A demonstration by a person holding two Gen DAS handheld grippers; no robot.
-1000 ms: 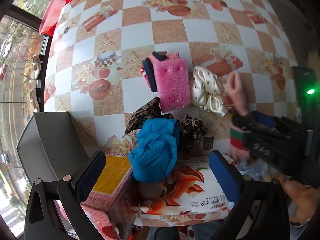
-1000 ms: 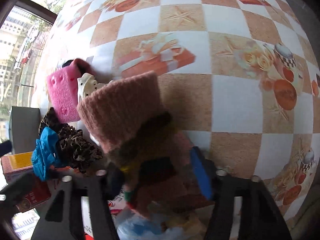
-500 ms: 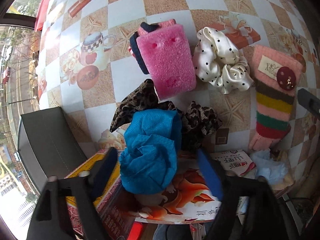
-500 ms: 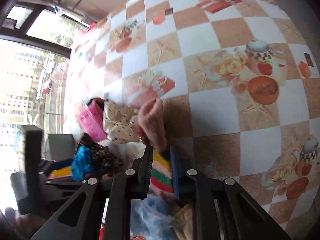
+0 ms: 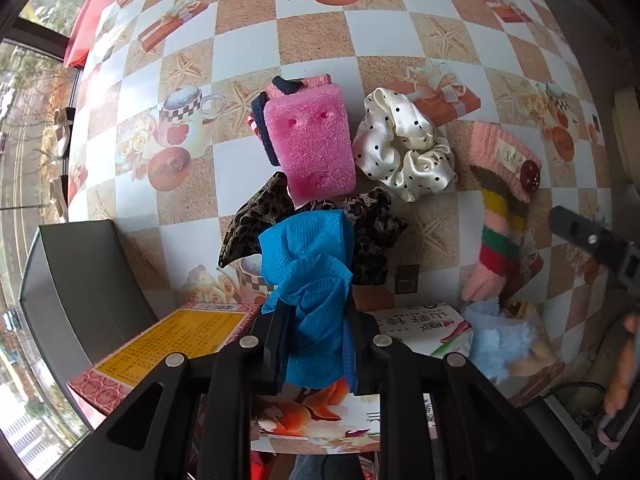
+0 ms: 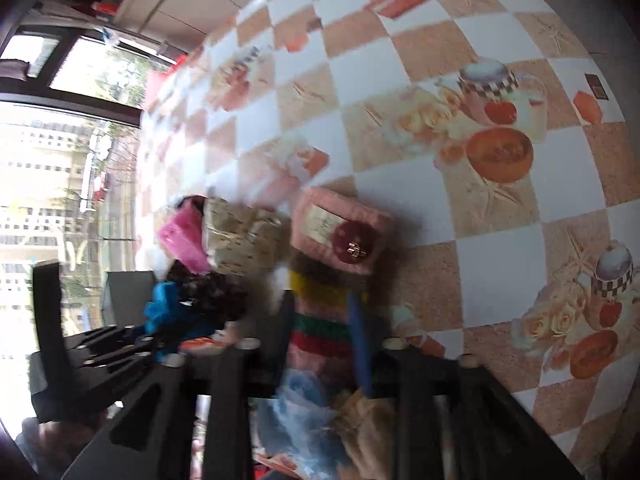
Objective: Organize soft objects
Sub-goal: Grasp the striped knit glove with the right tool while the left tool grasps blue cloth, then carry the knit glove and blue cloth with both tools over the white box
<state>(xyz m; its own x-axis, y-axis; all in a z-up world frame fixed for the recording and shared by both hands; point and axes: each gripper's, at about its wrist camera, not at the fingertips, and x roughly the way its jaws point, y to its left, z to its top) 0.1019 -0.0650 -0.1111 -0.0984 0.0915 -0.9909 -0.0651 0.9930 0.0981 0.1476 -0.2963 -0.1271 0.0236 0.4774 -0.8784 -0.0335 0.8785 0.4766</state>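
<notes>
My left tool (image 5: 314, 336) is clamped on the blue cloth (image 5: 308, 276), which hangs just ahead over the leopard scrunchie (image 5: 368, 232). My right tool (image 6: 320, 320) sits narrow astride the striped knit sock (image 6: 324, 280), whose long axis runs straight ahead on the worktop (image 5: 320, 32).

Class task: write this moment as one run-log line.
left claw: shut on blue cloth | right claw: around striped knit sleeve, grip unclear | pink sponge, polka-dot scrunchie: on table

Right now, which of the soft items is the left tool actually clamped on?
The crumpled blue cloth: it sits pinched between the left tool fingers, unlike the pink sponge, polka-dot scrunchie and leopard scrunchie lying beyond.
</notes>
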